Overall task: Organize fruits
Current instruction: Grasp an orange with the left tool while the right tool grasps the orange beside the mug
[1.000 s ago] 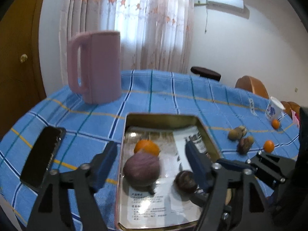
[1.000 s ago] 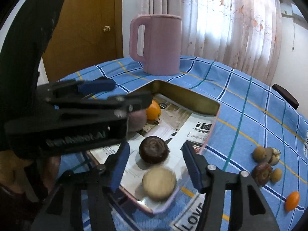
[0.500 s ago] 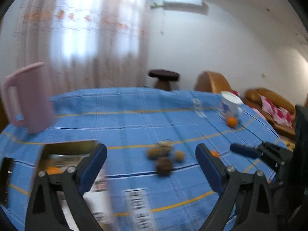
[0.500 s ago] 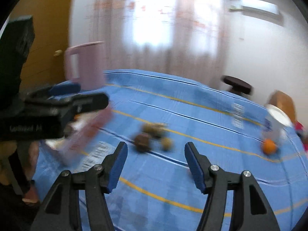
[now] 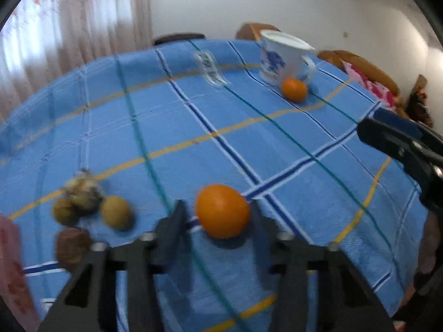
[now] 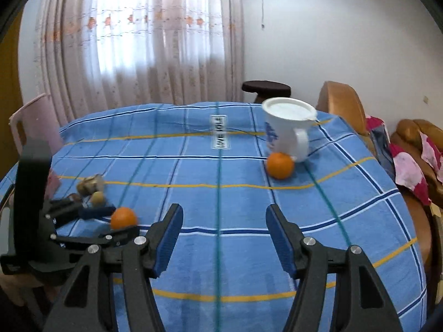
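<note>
A small orange (image 5: 222, 210) lies on the blue checked tablecloth (image 5: 249, 138). My left gripper (image 5: 218, 221) is open, with a finger on each side of this orange, apart from it. The orange (image 6: 123, 217) and left gripper (image 6: 108, 221) show at the left of the right wrist view. A second orange (image 6: 280, 165) rests against a white mug (image 6: 288, 127) farther back; it shows too in the left wrist view (image 5: 294, 89). My right gripper (image 6: 224, 232) is open and empty above bare cloth. Several small brown and yellow fruits (image 5: 83, 207) lie in a cluster at the left.
The white mug (image 5: 282, 58) stands at the far right of the table. A pink jug (image 6: 30, 127) stands at the far left edge. Brown chairs and a sofa (image 6: 415, 138) stand beyond the table's right edge. The right gripper's finger (image 5: 401, 141) crosses the right of the left wrist view.
Both grippers have swung right, away from the metal tray, which is out of view. The left gripper has come down around the near orange. The right gripper now faces the mug.
</note>
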{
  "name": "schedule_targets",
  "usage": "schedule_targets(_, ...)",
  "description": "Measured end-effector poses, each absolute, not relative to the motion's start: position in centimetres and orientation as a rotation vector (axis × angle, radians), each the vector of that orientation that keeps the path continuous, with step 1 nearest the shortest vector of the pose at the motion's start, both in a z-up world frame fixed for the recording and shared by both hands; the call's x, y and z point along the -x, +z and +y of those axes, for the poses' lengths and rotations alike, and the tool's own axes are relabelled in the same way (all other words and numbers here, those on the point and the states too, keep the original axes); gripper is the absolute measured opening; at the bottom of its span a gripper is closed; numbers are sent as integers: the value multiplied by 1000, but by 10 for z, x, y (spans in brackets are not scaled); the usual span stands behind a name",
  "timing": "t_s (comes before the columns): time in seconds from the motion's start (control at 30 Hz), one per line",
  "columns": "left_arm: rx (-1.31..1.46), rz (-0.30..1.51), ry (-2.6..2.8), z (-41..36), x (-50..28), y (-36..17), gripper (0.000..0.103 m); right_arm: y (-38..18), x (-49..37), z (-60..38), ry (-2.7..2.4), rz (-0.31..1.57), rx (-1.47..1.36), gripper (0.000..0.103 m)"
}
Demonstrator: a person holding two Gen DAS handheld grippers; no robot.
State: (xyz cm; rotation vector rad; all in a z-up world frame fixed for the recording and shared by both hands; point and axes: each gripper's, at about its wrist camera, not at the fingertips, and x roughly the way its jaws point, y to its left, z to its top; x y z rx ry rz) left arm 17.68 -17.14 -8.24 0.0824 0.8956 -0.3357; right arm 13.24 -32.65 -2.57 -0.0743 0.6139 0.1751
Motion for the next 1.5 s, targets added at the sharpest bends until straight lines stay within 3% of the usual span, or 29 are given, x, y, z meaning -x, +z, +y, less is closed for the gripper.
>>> schedule_targets(0.4,-72,767,-245,-191,-257,-42,39,-29,-228,-353,78,775,-1,64)
schedule_targets(0.73,2,826,-229,-186,-302,-66,39,-59,-307,-368,-54,871,-47,64)
schedule_targets(0.83,5,835,-243,-186,-302,-68,39,-69,-315,-368,-61,893,-57,49)
schedule_targets(1.5,-11,718,-280,-143,-183,-22,39,-13,-172,-293,188,667,-58,48)
